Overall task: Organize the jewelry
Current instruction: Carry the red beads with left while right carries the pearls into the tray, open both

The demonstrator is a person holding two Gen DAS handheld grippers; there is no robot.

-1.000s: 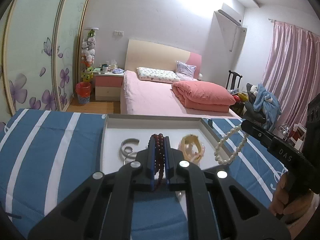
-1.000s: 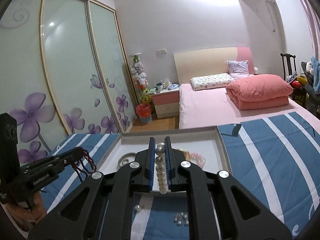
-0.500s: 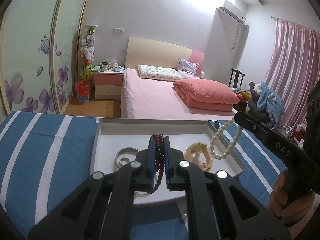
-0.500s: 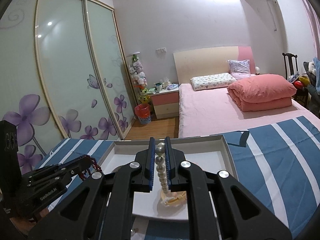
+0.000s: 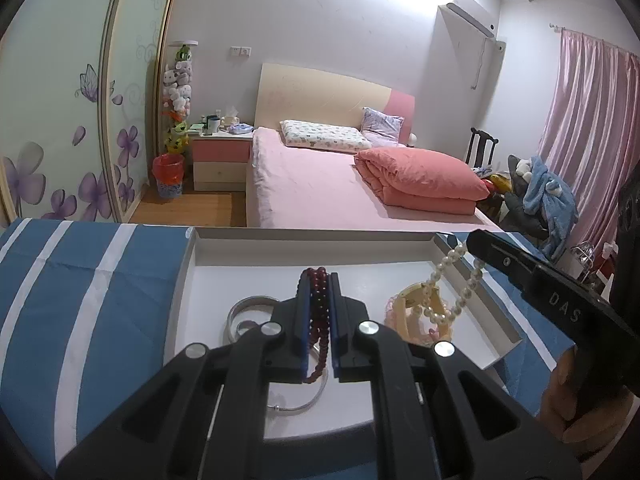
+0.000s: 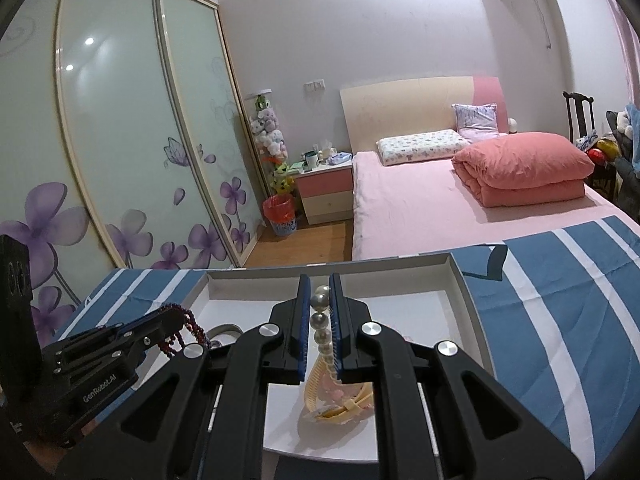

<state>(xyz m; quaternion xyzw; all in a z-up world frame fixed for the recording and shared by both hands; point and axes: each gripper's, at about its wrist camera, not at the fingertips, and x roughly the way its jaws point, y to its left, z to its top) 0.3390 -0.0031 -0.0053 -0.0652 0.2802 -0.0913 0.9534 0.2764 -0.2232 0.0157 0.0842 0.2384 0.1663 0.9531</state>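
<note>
Left wrist view: your left hand-held gripper [image 5: 319,316] is clamped on a dark red beaded bracelet [image 5: 319,322], which hangs straight down over the shallow white tray [image 5: 208,276] on the desk.

Right wrist view: your right hand-held gripper [image 6: 320,326] pinches a white pearl strand [image 6: 322,330], dangling over the tray's right half.

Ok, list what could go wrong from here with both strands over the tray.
1. The pearl strand in the right hand-held gripper hangs onto the yellow bangle; it may snag.
2. The red bead strand in the left hand-held gripper may drop onto the silver bangle and tangle.
</note>
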